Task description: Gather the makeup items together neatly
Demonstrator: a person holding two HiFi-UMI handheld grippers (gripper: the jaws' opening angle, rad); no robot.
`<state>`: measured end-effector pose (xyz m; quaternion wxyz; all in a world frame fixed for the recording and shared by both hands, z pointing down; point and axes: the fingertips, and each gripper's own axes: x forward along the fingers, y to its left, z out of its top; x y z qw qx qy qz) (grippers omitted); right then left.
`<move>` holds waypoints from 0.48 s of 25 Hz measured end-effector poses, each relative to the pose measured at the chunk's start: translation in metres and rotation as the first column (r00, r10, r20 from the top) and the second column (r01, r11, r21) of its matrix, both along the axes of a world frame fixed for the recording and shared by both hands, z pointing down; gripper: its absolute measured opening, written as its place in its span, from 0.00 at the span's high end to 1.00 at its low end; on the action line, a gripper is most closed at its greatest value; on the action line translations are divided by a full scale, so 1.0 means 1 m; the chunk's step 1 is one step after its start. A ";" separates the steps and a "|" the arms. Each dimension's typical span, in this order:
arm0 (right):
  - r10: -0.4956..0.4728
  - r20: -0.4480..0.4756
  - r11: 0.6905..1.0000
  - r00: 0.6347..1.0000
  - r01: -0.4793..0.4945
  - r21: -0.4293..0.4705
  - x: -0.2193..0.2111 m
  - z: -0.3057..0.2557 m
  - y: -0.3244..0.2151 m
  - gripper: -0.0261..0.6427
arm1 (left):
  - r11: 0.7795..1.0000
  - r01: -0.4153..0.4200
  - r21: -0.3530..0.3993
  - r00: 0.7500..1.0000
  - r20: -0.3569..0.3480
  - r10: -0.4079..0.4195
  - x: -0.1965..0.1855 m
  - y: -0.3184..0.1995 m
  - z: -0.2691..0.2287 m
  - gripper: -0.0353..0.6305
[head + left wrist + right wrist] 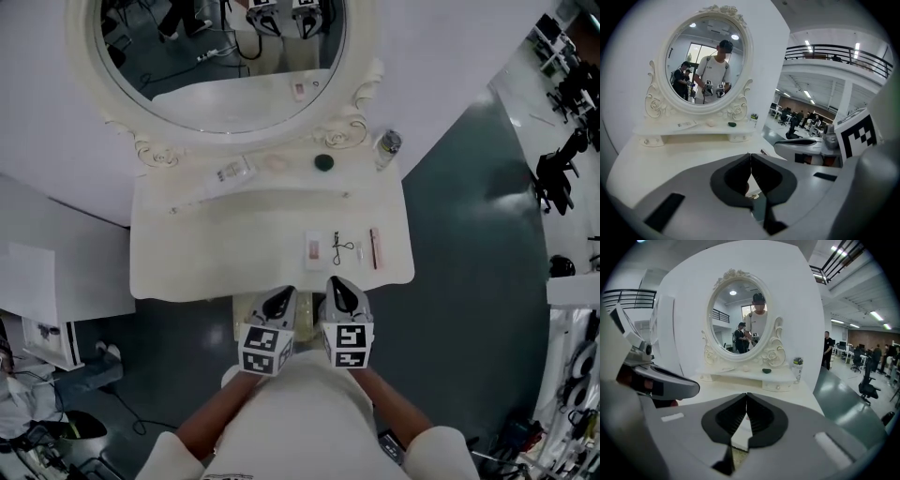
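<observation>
Off the worktop's (216, 244) front edge, left tongs (283, 295) and right tongs (336, 284) hang side by side. Both are pressed together with nothing pinched.

Just beyond them, near the front edge toward the right corner, three small makeup items sit close in a row: flat packet (314, 248), metal curler-like tool (342, 247), red stick (374, 247). They are apart, not touching.

On the raised back shelf (300, 180) under the mirror (216, 56), well apart from that row, are a white tube (230, 172), pale round piece (275, 162) and dark green round piece (323, 162), spread out. A bottle (387, 145) stands at the back right corner.

Judgement: the scene fits tongs coming in for a pick or drawn back after a placement. Items are only partly grouped. If shelf pieces are to join the row, that calls for spreading one pair and reaching over the front items without knocking them.
</observation>
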<state>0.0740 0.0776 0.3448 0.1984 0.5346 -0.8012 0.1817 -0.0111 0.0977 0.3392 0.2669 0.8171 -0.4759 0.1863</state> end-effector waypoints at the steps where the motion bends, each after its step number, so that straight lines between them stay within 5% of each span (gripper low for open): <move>1: -0.001 0.004 1.000 1.000 0.001 0.009 0.001 -0.003 0.000 0.96 | 1.000 0.002 0.010 1.000 -0.002 -0.002 0.000 -0.001 -0.003 0.93; 12: -0.033 0.033 0.998 0.999 0.031 0.060 -0.001 -0.031 0.014 0.96 | 0.998 -0.051 0.035 0.999 -0.008 0.051 0.019 0.002 -0.019 0.93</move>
